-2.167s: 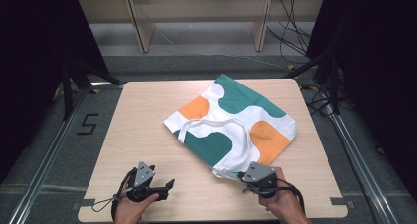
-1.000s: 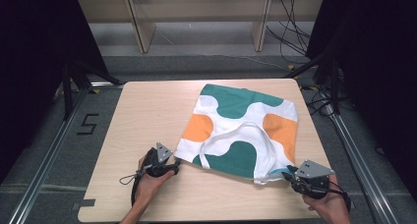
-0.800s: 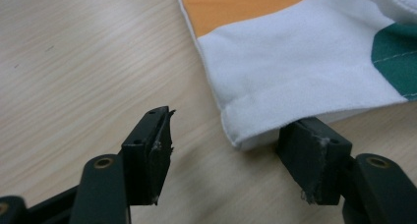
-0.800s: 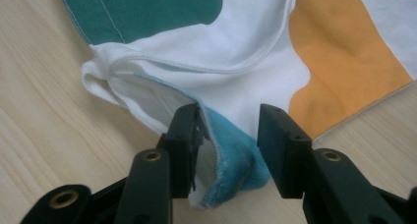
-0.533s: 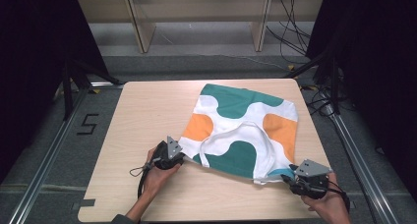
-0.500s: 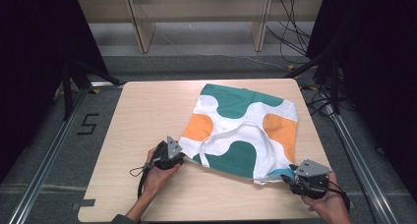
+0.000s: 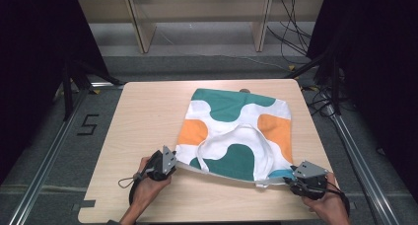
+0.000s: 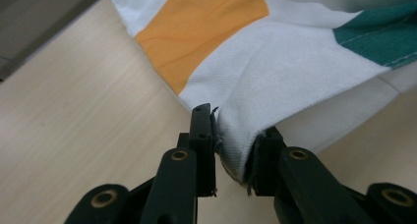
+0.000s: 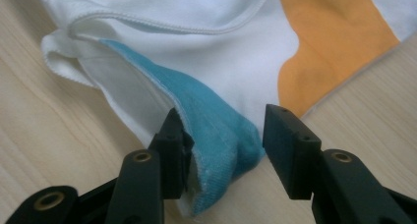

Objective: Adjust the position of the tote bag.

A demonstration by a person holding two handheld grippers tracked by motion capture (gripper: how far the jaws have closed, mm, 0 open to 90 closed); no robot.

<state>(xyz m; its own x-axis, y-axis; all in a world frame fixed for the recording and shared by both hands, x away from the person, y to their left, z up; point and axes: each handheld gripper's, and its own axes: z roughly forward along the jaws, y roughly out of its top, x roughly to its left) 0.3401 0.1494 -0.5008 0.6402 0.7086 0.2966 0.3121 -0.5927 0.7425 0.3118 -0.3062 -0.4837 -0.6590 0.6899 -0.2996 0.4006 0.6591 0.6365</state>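
A cloth tote bag [image 7: 231, 131] with green, orange and white patches lies flat on the wooden table [image 7: 148, 116], its white handle loop [image 7: 236, 136] on top. My left gripper [image 7: 173, 166] is at the bag's near-left corner. In the left gripper view its jaws have just been closing, and the left gripper [image 8: 235, 130] now pinches the bunched white corner [image 8: 236, 150]. My right gripper [image 7: 291, 179] sits at the near-right corner. In the right gripper view the right gripper [image 9: 223, 121] has just been opening; the blue-lined corner [image 9: 221, 135] lies between its spread jaws, apart from the right-hand one.
A hand holds each gripper at the table's near edge. Beyond the far edge stand a pale shelf unit [image 7: 197, 18] and loose cables [image 7: 296, 37]. Metal rails run along both sides, with a "5" marked on the floor [image 7: 87, 125].
My left gripper has closed on the bag's near-left corner and drawn it back toward me. The bag's near edge now runs straighter between the two grippers. The right hand has kept its place.
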